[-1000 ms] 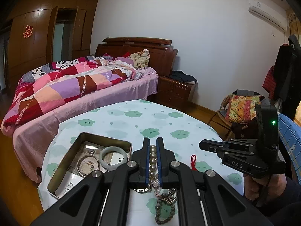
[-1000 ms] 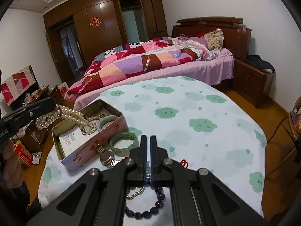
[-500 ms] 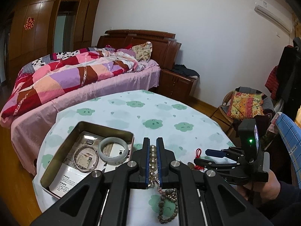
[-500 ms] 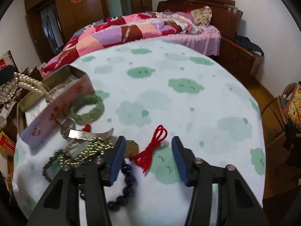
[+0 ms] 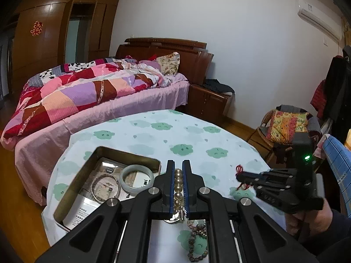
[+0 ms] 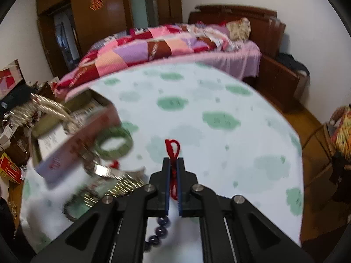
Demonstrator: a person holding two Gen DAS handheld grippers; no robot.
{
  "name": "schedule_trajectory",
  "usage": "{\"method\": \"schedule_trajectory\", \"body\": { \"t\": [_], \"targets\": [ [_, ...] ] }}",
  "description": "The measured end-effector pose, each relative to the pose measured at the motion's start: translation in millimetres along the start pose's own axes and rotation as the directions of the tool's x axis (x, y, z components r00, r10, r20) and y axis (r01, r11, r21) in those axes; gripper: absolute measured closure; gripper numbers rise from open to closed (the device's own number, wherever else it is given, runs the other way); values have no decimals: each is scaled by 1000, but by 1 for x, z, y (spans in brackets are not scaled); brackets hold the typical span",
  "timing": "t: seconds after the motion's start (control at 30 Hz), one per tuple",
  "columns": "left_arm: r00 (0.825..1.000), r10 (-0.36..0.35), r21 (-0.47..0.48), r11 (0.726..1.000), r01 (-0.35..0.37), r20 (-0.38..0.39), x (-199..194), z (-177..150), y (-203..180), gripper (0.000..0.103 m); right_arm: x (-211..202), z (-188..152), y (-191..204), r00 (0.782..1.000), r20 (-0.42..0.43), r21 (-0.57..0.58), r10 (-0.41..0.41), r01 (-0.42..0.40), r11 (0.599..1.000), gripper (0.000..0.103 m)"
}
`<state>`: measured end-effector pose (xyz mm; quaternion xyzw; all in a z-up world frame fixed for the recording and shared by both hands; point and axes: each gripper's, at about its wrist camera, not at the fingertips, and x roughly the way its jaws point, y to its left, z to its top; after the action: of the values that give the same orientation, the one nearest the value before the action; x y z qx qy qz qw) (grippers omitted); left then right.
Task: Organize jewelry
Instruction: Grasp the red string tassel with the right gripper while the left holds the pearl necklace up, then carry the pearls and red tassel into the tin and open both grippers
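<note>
Red double-happiness sign [image 5: 36, 28] on wardrobe door [image 5: 40, 43]; blue checked cloth [image 5: 339, 171] label, possibly "SOLE".

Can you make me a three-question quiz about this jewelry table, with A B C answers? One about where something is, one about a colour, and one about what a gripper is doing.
1. Where is the pale bangle?
A. Inside the tin
B. On the bed
C. On the chair

2. What colour is the cord in the right gripper?
A. Blue
B. Red
C. Yellow

3. What is the left gripper doing?
A. Standing wide open
B. Shut on nothing
C. Shut on the pearl strand

Answers:
1 A, the bangle lies in the open tin beside a thin silver bangle.
2 B, a red loop sticks out past the fingertips.
3 C, the pearls sit pinched between the blue pads.
</note>
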<state>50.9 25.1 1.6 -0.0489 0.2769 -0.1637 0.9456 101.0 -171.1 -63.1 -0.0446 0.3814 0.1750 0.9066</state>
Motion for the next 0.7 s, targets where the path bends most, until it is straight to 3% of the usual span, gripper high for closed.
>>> {"method": "schedule_trajectory", "body": {
  "t": [0.2,0.33,0.57,0.7],
  "targets": [
    [999,23,-17,1000,-23,33,-12,5,13,98,-20,24,22,997,67,-49,35,-32,998,96],
    [996,79,-30,997,-78,46,-17,8,27,98,-26,38,39,992,97,-81,79,-72,994,96],
    [984,171,-68,983,-169,38,-18,10,58,98,-23,57,68,982,121,-138,147,-130,982,96],
    [982,189,-84,979,-187,16,-13,7,70,98,-16,65,83,974,123,-157,189,-169,973,96]
  ]
}}
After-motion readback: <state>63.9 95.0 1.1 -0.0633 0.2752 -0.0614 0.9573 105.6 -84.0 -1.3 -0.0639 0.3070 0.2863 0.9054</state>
